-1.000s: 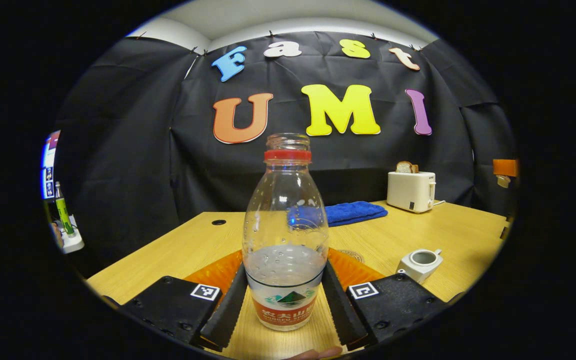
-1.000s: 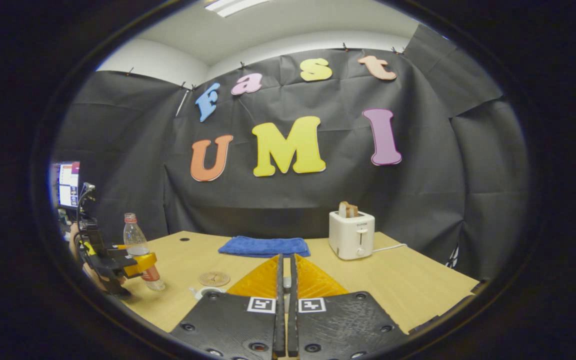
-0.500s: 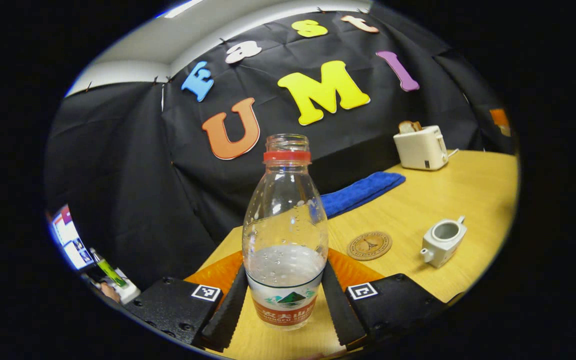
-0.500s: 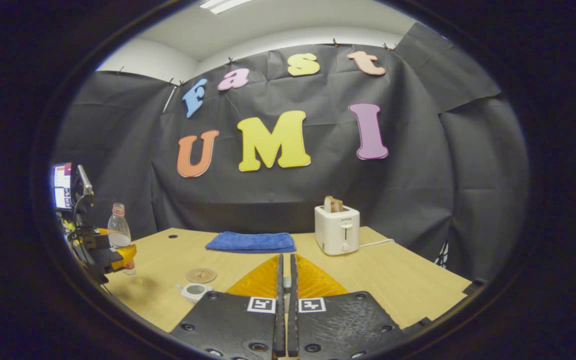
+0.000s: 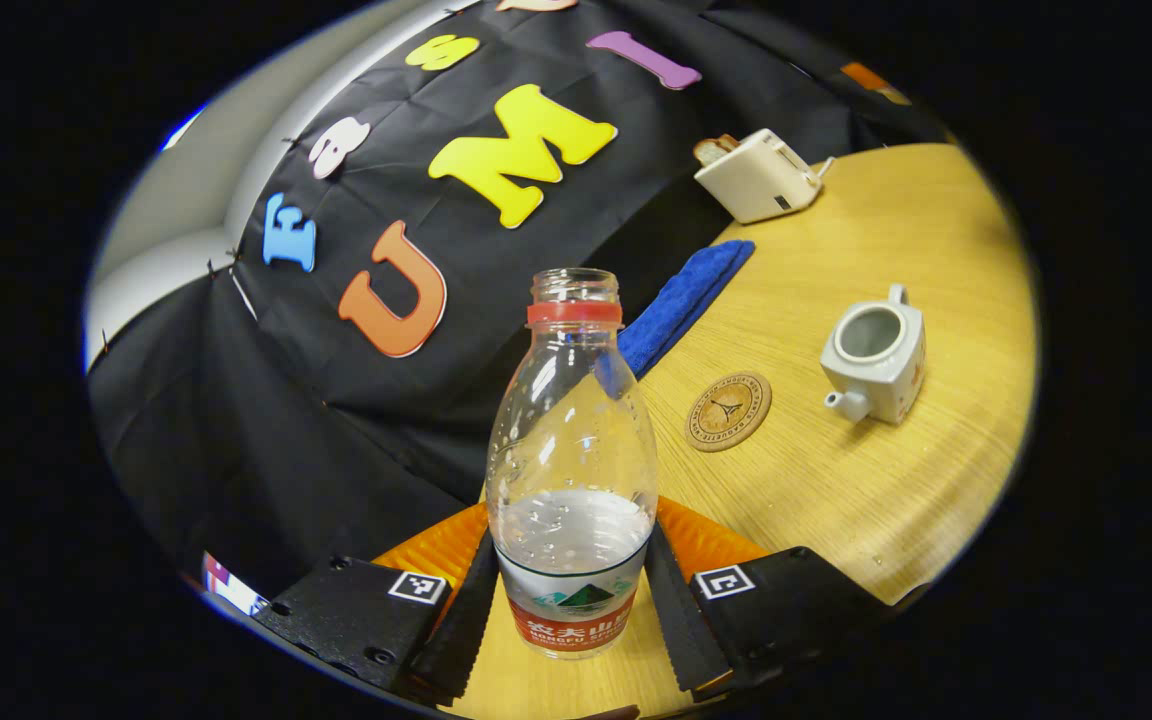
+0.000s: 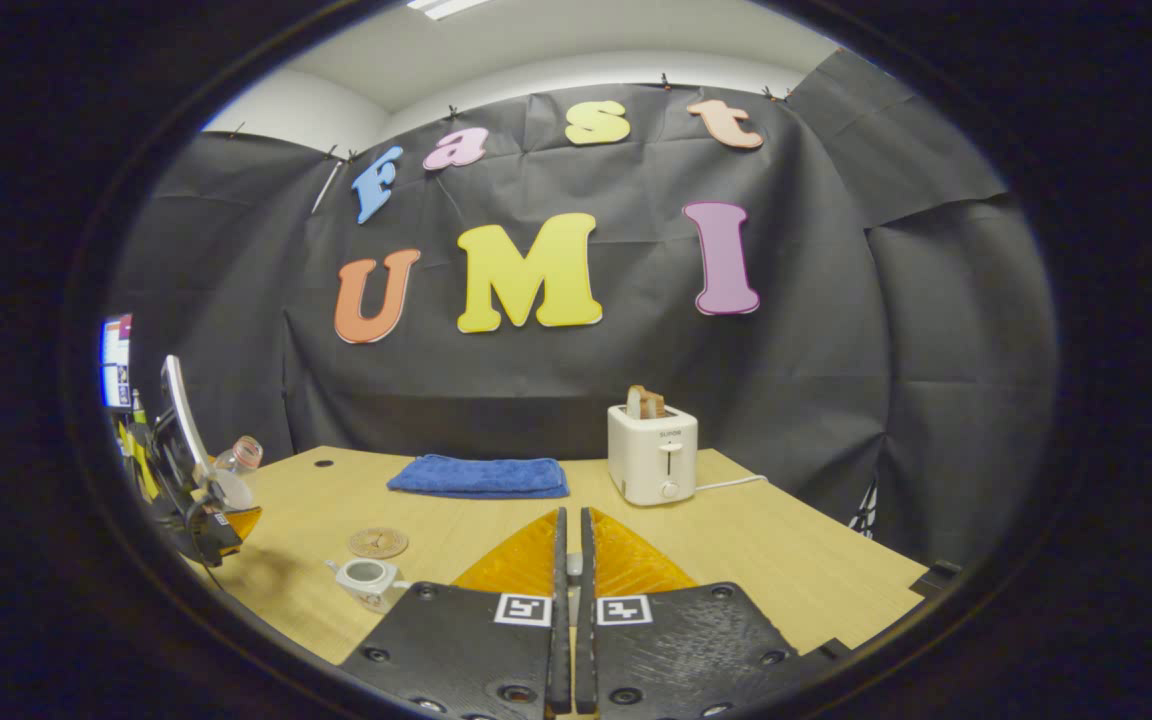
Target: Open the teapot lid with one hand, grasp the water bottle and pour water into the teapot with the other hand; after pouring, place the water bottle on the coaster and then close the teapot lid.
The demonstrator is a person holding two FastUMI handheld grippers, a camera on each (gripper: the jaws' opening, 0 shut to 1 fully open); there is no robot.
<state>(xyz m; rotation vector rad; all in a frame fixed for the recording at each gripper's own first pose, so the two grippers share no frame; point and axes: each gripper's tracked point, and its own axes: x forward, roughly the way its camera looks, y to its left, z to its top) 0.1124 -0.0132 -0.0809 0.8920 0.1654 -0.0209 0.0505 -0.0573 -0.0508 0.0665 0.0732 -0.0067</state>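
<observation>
My left gripper [image 5: 570,548] is shut on the lower body of a clear, uncapped water bottle [image 5: 572,430] with a red neck ring and a little water. Bottle and gripper are lifted off the table and tilted; in the right gripper view the bottle [image 6: 233,462] leans in the left gripper [image 6: 198,508] at the far left. The white teapot [image 5: 876,350] stands lidless on the table, right of the round coaster [image 5: 728,411]. My right gripper [image 6: 572,520] is shut, with a small pale piece, seemingly the teapot lid [image 6: 572,565], pinched between its fingers above the table.
A folded blue towel [image 6: 479,476] lies at the back of the wooden table [image 6: 786,560]. A white toaster [image 6: 651,455] with bread in it stands to the towel's right, its cord trailing right. A screen [image 6: 116,360] glows beyond the table's left edge.
The left gripper has lifted the bottle off the table and rolled it over toward the teapot's side. The right gripper has stayed shut and drifted slightly.
</observation>
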